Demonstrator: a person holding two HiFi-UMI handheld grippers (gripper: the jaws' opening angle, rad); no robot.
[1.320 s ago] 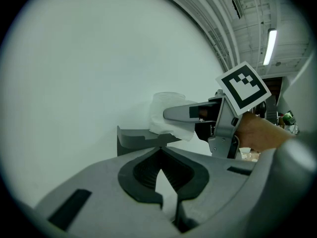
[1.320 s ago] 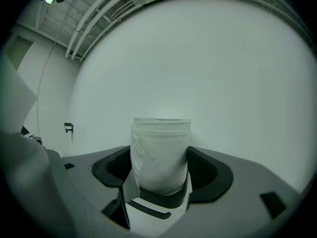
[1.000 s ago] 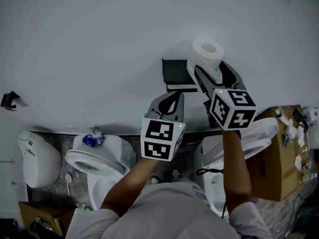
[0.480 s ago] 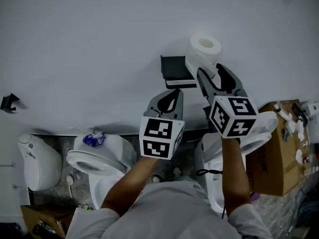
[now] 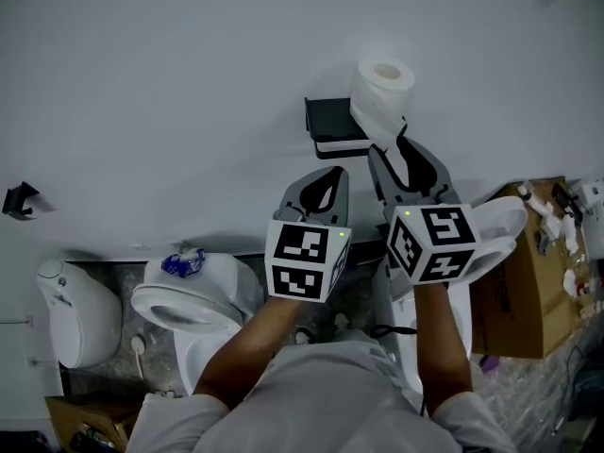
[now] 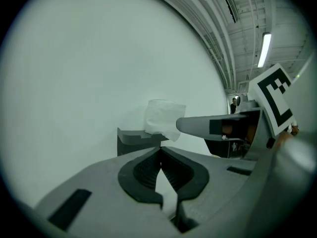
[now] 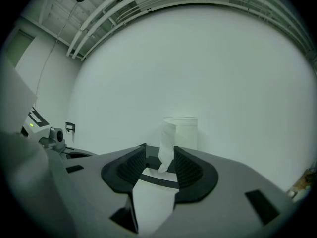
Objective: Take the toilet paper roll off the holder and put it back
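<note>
White roll (image 5: 381, 88), black holder (image 5: 332, 125)

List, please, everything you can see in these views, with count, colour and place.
toilet paper roll: one, white, on the holder, loose tail hanging
holder: one, black, on the white wall
wall bracket: one, black, far left
left toilet: one, white, lower left
blue object: one, on the left toilet
right toilet: one, white, behind the right arm
cardboard box: one, brown, right edge
left gripper: grey, jaws shut, empty, below the holder
right gripper: grey, jaws closing, paper tail between them, not yet pinched
</note>
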